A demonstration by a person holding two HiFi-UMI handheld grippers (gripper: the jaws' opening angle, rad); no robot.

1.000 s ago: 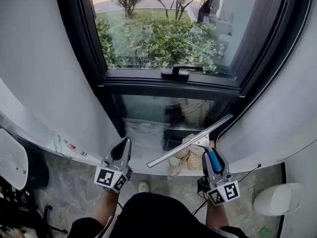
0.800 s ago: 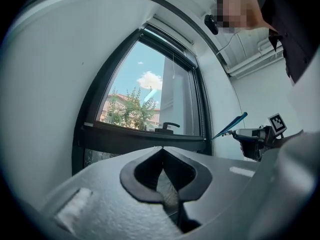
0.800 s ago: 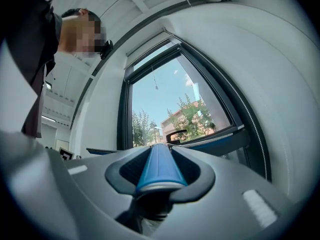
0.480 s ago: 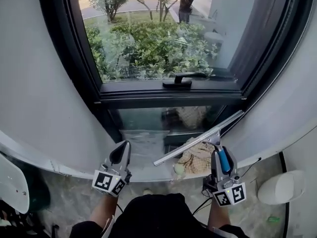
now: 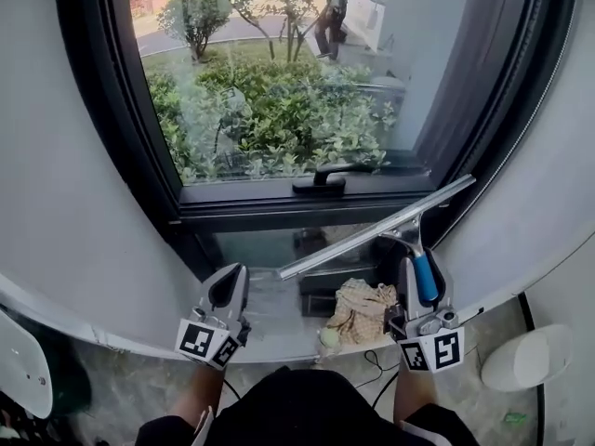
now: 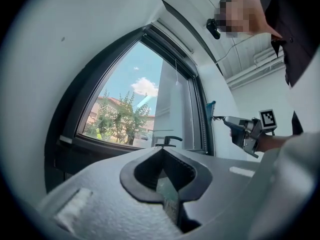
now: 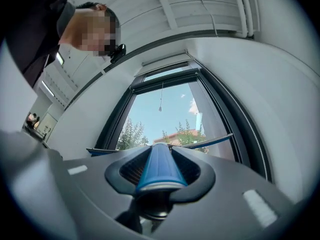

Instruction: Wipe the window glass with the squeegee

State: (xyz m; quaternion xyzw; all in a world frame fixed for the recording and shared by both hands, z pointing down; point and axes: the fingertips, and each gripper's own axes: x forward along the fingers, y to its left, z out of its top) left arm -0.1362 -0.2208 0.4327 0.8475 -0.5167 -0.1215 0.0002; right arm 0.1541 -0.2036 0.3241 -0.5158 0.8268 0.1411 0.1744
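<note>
close in at the bottom of the head view, the left gripper (image 5: 229,284) with its square-marker cube hangs low over the pale window ledge (image 5: 279,333), its two grey jaws pressed together with nothing between them, as the left gripper view (image 6: 170,194) also shows. level with it on the other side, the right gripper (image 5: 424,286) has its jaws clamped on the blue handle of the squeegee with a long silver metal blade (image 5: 372,227); the right gripper view shows the blue grip (image 7: 160,169) wedged between the jaws and the blade stretching across behind it. between the two grippers, lying on the ledge, is a crumpled beige checked cloth (image 5: 358,309). the squeegee blade sits tilted, its left end lower and near the middle of the lower pane, its right end higher, crossing the dark window frame (image 5: 251,214) at the right corner; whether the blade touches the glass cannot be told. just above the blade, a black lever handle (image 5: 321,180) sits on the frame's crossbar. beyond it rises the large upper pane of clear window glass (image 5: 279,72), and through it show green shrubs (image 5: 288,124) in sunlight.
</note>
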